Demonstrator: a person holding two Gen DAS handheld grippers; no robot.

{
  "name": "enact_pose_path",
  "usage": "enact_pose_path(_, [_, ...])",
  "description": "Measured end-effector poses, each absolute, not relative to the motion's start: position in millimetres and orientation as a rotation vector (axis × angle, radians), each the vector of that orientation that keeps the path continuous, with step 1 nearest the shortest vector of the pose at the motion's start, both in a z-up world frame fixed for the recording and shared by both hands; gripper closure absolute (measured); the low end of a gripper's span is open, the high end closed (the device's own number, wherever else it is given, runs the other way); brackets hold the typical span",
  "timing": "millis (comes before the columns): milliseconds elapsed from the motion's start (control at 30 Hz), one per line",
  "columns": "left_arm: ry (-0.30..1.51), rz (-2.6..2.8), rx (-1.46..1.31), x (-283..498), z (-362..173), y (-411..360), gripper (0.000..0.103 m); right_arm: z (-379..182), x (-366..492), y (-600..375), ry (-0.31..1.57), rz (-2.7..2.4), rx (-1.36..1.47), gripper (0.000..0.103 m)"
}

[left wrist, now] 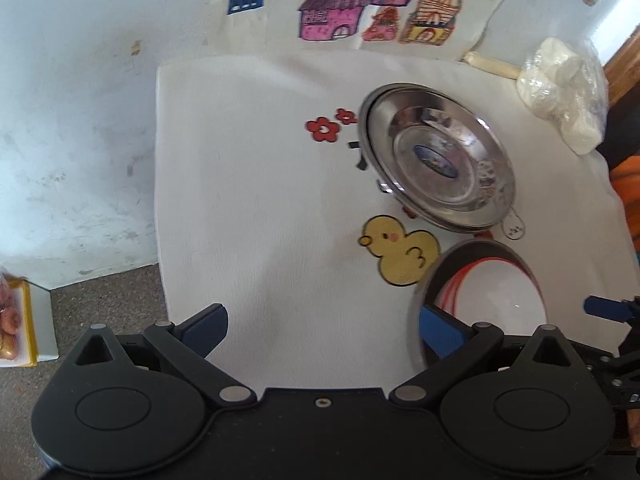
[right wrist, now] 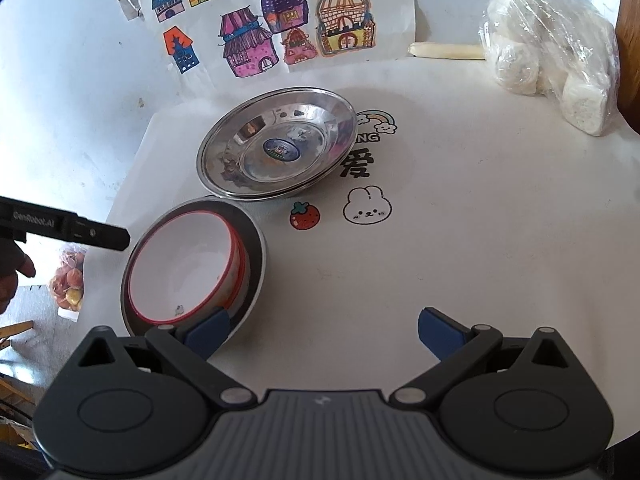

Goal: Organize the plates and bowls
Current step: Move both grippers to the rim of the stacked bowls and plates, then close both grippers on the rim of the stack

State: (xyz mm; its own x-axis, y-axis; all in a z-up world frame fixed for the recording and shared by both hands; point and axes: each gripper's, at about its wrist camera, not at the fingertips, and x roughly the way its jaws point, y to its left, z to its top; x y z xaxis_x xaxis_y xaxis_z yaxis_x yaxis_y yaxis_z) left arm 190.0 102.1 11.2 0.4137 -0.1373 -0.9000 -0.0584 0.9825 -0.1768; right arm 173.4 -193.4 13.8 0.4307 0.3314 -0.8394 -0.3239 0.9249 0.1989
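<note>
L wrist cam: looks fwd and down along the open left gripper [left wrist: 322,330] over the white tablecloth [left wrist: 248,184]; steel plates [left wrist: 438,160] at 1 o'clock, mid-range; white bowl [left wrist: 486,296] at 3 o'clock, close.

R wrist cam: same downward tilt past the right gripper [right wrist: 324,330]; steel plates [right wrist: 278,148] at 11 o'clock, white bowl [right wrist: 184,264] at 9 o'clock, near.

Shared: both dishes, tablecloth [right wrist: 460,260], house drawings [left wrist: 360,4] [right wrist: 280,20] on far wall, bagged item [left wrist: 564,92] [right wrist: 552,64].
</note>
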Motion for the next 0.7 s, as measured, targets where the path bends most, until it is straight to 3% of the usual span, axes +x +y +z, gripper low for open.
enact_pose_path(700, [1.226, -0.079, -0.180, 199.6, -11.3, 89.8, 0.001, 3.5, 186.5, -175.9, 1.122, 0.374, -0.015, 0.000])
